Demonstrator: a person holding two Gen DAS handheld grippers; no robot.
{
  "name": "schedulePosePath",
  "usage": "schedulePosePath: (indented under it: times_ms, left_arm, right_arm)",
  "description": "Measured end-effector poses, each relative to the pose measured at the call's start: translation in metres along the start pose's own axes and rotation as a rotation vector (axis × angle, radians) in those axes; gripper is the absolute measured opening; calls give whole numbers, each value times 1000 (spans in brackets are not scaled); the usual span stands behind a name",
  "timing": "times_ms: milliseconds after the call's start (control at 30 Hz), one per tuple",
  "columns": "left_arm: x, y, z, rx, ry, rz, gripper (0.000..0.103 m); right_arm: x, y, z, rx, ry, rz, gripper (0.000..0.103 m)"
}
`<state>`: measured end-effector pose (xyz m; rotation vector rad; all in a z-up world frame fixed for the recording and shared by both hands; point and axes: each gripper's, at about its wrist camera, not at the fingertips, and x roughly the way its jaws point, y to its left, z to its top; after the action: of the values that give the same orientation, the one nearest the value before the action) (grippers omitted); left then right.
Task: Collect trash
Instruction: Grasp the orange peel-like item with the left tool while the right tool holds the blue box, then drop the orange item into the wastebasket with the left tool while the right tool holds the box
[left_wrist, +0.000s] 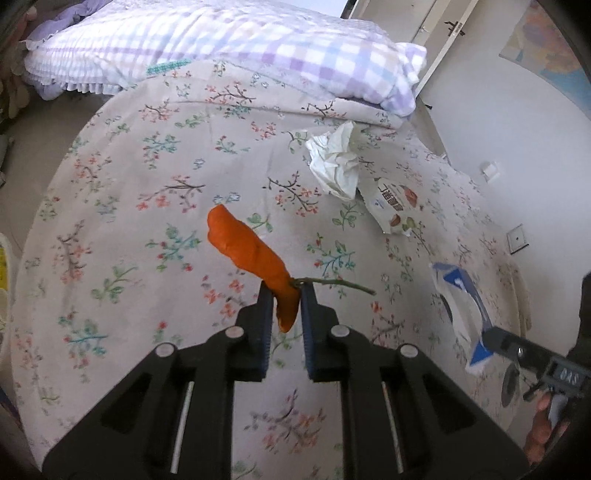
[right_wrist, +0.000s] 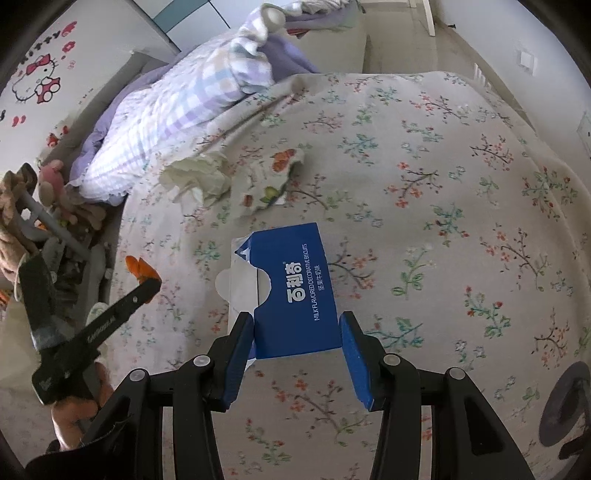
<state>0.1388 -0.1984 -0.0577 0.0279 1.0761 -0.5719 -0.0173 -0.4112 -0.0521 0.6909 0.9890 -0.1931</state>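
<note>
The left hand-held gripper (left_wrist: 287, 295) is clamped on an orange peel (left_wrist: 251, 254), lifted clear of the bed (left_wrist: 129, 221). The right hand-held gripper (right_wrist: 297, 325) holds a blue biscuit box (right_wrist: 295, 291) between its pads. So 2 pieces look picked up. Left lying, toward 1 o'clock from the peel: a crumpled tissue (left_wrist: 334, 162) and, just beside it, a snack wrapper (left_wrist: 395, 205). No bin is in view.

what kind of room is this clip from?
Very likely a bedroom, possibly a child's: a bed under a floral-print cotton sheet, a purple-and-white checked pillow at its head, and a cartoon cat sticker with a red bow on the pale surface beside it.
</note>
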Motion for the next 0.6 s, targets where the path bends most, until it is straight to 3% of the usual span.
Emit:
schedulePosePath:
  times_ms: [167,600]
  left_arm:
    - [-23,19,-6,3,-3,-1,16]
    - [-83,114,-18,-49,-31,107,16]
  right_arm:
    - [-6,22,-2,-22,-19,36,49]
    - [14,117,-12,-160,8,103,49]
